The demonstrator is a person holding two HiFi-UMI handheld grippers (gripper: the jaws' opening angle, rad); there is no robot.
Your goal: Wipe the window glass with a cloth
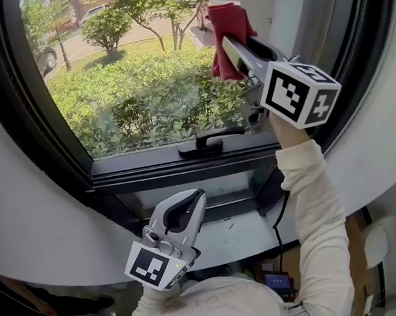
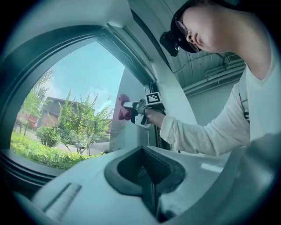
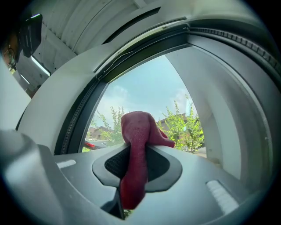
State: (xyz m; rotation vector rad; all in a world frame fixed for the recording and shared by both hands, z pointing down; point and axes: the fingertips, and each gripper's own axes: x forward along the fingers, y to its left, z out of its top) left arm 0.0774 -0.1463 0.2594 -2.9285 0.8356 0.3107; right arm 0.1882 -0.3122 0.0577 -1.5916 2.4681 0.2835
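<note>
1 red cloth [image 1: 227, 22]: clamped in right gripper [image 1: 229, 46] jaws, trailing along them, at window glass [image 1: 142, 74], above window handle [image 1: 208, 140]. Left gripper [image 1: 198, 196]: jaws closed, empty, below handle, farther.

Two grippers: left gripper [image 1: 198, 194], right gripper [image 1: 226, 44]; one cloth [image 1: 229, 19]; one window [image 1: 142, 81]; one window handle [image 1: 210, 140]

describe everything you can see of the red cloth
The red cloth is a soft, dark-red fabric, bunched and creased. The right gripper is shut on it: one fold runs down between the jaws, and the rest bulges out past their tips. It is held high at the upper right of the window glass; whether it presses the pane I cannot tell.
</note>
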